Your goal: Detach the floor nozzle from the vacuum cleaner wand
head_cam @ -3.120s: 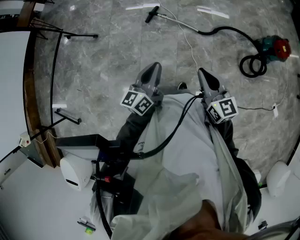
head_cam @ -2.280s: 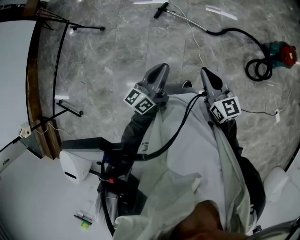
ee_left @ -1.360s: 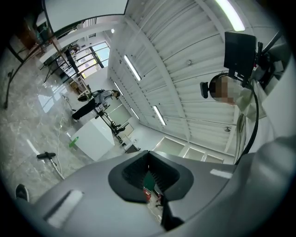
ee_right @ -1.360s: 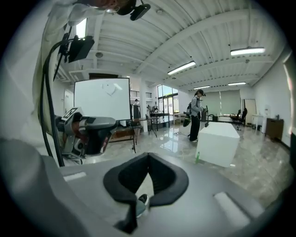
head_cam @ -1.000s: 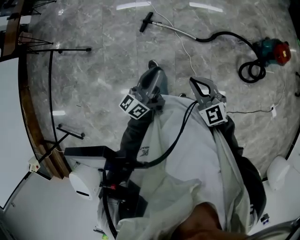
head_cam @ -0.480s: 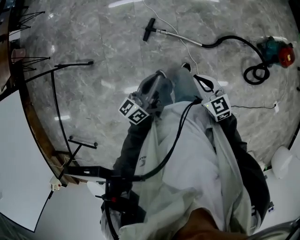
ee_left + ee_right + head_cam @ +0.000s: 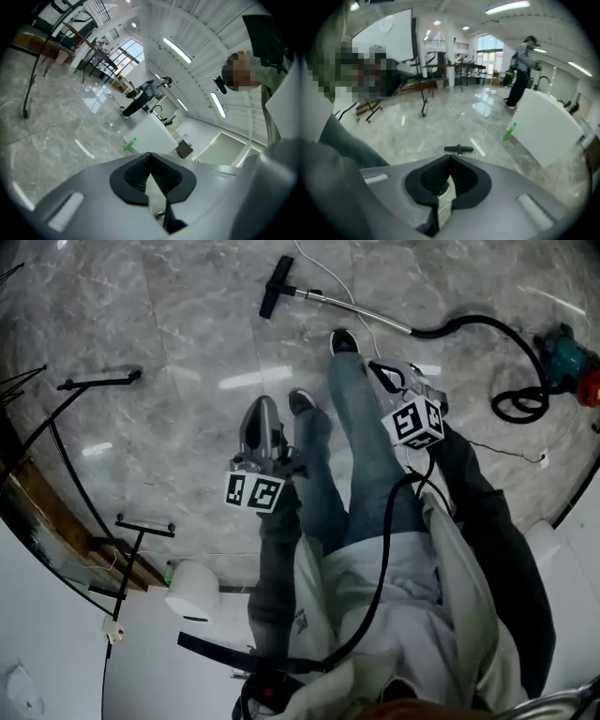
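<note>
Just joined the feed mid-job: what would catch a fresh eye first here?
The black floor nozzle on its silver wand lies on the marble floor at the top of the head view, with the black hose looping to the teal and red vacuum body at far right. Nearer, the left gripper and right gripper flank the person's jeans, fingers shut, empty, well short of the nozzle.

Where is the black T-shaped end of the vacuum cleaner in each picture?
Head view: the floor nozzle lies near the top edge, left of the middle, at the end of the wand.
Left gripper view: not in it.
Right gripper view: the floor nozzle is a small black bar in the middle, just above the jaws.
Shared landmark: the grey marble floor.
</note>
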